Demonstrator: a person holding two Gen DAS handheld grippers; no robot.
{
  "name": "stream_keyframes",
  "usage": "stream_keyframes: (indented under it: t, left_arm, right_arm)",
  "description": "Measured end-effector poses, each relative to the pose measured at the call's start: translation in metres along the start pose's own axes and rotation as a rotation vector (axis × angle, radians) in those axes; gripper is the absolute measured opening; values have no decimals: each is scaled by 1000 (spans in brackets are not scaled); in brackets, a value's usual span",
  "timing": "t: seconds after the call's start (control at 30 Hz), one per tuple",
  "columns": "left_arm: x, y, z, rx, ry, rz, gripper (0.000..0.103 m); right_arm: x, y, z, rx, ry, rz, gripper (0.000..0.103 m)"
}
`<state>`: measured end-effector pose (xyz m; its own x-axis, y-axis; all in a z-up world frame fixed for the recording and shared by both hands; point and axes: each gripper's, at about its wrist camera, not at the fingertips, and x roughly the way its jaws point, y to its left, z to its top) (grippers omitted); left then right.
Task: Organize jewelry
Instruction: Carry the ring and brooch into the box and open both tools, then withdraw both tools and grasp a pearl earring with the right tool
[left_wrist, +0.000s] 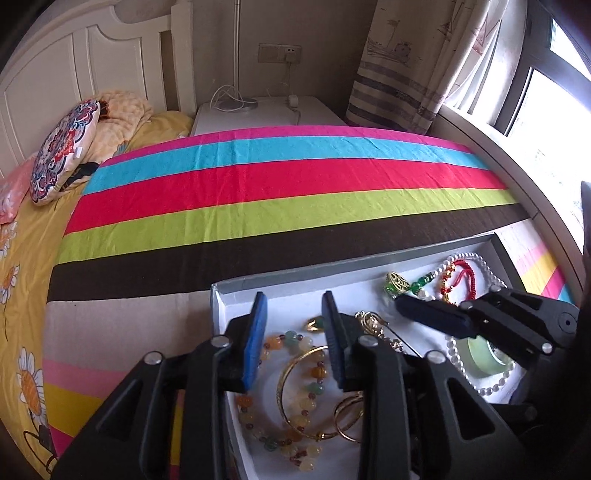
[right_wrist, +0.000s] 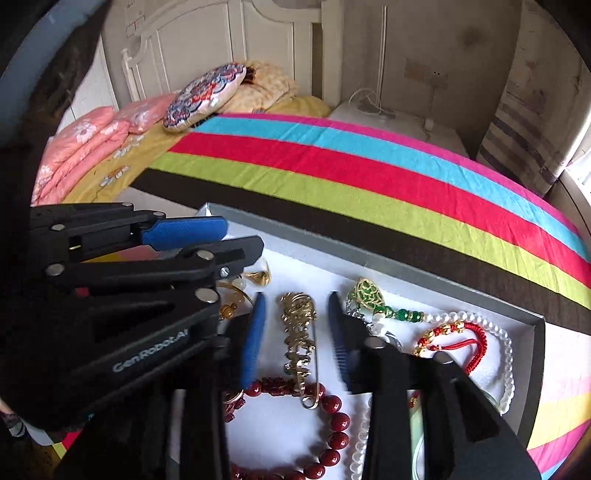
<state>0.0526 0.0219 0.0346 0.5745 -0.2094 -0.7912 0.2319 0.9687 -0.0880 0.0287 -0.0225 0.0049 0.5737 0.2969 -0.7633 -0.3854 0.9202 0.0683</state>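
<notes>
A shallow white jewelry box (left_wrist: 236, 291) (right_wrist: 532, 332) lies on the striped bedspread. My left gripper (left_wrist: 293, 306) is open over its left part, above a bead necklace (left_wrist: 291, 417) and gold bangles (left_wrist: 295, 373). My right gripper (right_wrist: 297, 302) is open, its fingers astride a gold pin brooch (right_wrist: 301, 339). Right of it lie a green pendant (right_wrist: 365, 291), a red cord bracelet (right_wrist: 461, 339) and a pearl strand (right_wrist: 506, 369). A dark red bead bracelet (right_wrist: 336, 417) lies below. In the left wrist view the right gripper (left_wrist: 432, 317) reaches in from the right.
The striped bedspread (left_wrist: 277, 184) covers the bed. Pillows (left_wrist: 66, 147) lie at the headboard. A white nightstand (left_wrist: 266, 110) with a lamp base and cables stands behind. A curtain (left_wrist: 413, 62) and window sill are at the right.
</notes>
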Motion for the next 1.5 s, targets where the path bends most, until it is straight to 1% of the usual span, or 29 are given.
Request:
stream_keyframes:
  t: [0.07, 0.1, 0.13, 0.17, 0.2, 0.23, 0.3, 0.33, 0.4, 0.47, 0.53, 0.63, 0.7, 0.83, 0.93, 1.0, 1.07, 1.13, 1.17, 1.2, 1.33, 1.4, 1.5]
  left_arm:
    - [-6, 1, -2, -4, -10, 4, 37]
    - [-13, 3, -4, -9, -25, 16, 43]
    - [-22, 4, -7, -17, -48, 33, 55]
    - [-34, 7, -11, -28, -80, 50, 63]
    - [-50, 10, -18, -47, -130, 67, 80]
    - [-69, 14, -28, -74, -190, 88, 93]
    - [-94, 17, -49, -117, -271, 113, 101]
    - [-106, 17, -63, -132, -300, 109, 101]
    - [-119, 15, -87, -157, -319, 86, 101]
    - [-127, 12, -105, -177, -333, 73, 101]
    - [-132, 5, -125, -187, -362, 82, 101]
    - [-129, -13, -146, -141, -389, 127, 101]
    - [-119, -28, -148, -80, -363, 143, 101]
    - [-99, -49, -149, 23, -308, 169, 101]
    - [-92, -51, -149, 63, -275, 135, 101]
    - [-81, -54, -149, 87, -216, 114, 101]
    - [-76, -58, -148, 105, -191, 137, 101]
    - [-72, -63, -147, 123, -181, 165, 101]
    - [-70, -64, -148, 129, -178, 173, 101]
    - [-70, -65, -148, 132, -179, 173, 101]
    - [-73, -61, -150, 121, -190, 148, 101]
    - [-74, -59, -150, 117, -193, 141, 101]
    - [-74, -59, -150, 116, -194, 139, 101]
  right_arm:
    - [-7, -2, -3, 4, -14, 3, 40]
    - [-14, -4, -5, 8, -27, 7, 40]
    - [-26, -6, -9, 12, -54, 15, 40]
    - [-38, -10, -13, 19, -82, 27, 40]
    - [-52, -14, -20, 27, -111, 44, 41]
    - [-72, -20, -30, 40, -154, 63, 45]
    - [-102, -29, -53, 58, -221, 71, 66]
    - [-115, -32, -65, 57, -247, 68, 68]
    - [-136, -39, -96, 49, -274, 54, 69]
    - [-148, -49, -124, 70, -272, 34, 70]
    - [-155, -59, -151, 109, -262, 20, 72]
    - [-158, -73, -179, 169, -235, 19, 72]
    - [-155, -76, -193, 181, -221, 14, 72]
    - [-142, -73, -202, 171, -190, -6, 72]
    - [-133, -68, -204, 148, -167, -11, 72]
    - [-129, -64, -200, 137, -163, -8, 72]
    - [-126, -59, -197, 119, -164, -8, 72]
    - [-123, -53, -192, 91, -162, -32, 66]
    - [-121, -51, -190, 80, -156, -39, 60]
    - [-118, -49, -187, 71, -152, -44, 54]
    - [-109, -45, -178, 58, -135, -44, 43]
    - [-105, -42, -176, 47, -126, -55, 35]
    - [-102, -39, -177, 35, -130, -76, 31]
